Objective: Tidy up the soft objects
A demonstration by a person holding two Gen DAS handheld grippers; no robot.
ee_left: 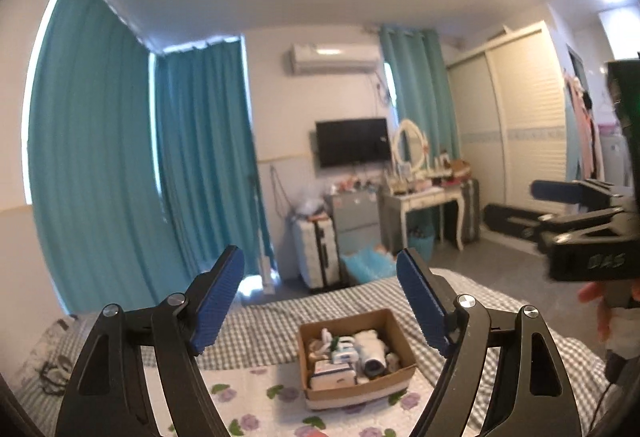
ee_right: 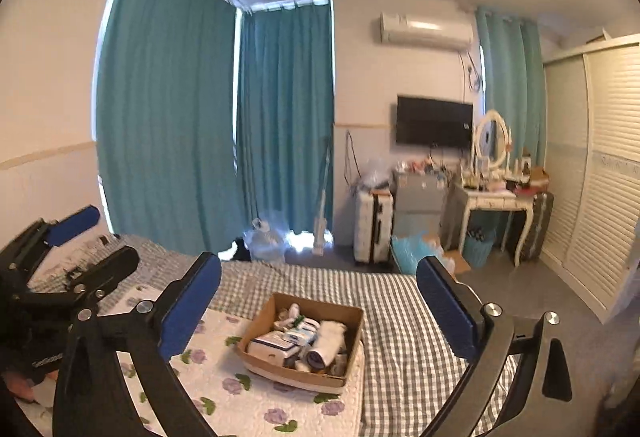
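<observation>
- The soft things, a rolled white sock [ee_right: 326, 347] and small packs and pouches, lie jumbled in one cardboard box [ee_right: 344, 321]; we cannot count them surely, since they overlap.
- We see the box [ee_left: 394, 331] resting on the flowered quilt [ee_right: 224, 365], near its edge where the quilt meets the checked bedsheet [ee_right: 400, 317] of the bed.
- We judge the sorting as hardly begun: everything visible sits in the box, nothing lies set apart on the quilt, and neither claw holds anything.
- Our left gripper [ee_left: 320, 301] hovers above the box, its two blue pads spread wide and empty.
- Our right gripper [ee_right: 318, 303] hangs likewise above the box, pads wide apart, nothing between them.
- Counted: one box, one quilt, two grippers, four blue pads.
- Beyond the bed stand teal curtains [ee_right: 168, 109], one television [ee_right: 434, 121] and one dressing table [ee_right: 496, 199].
</observation>
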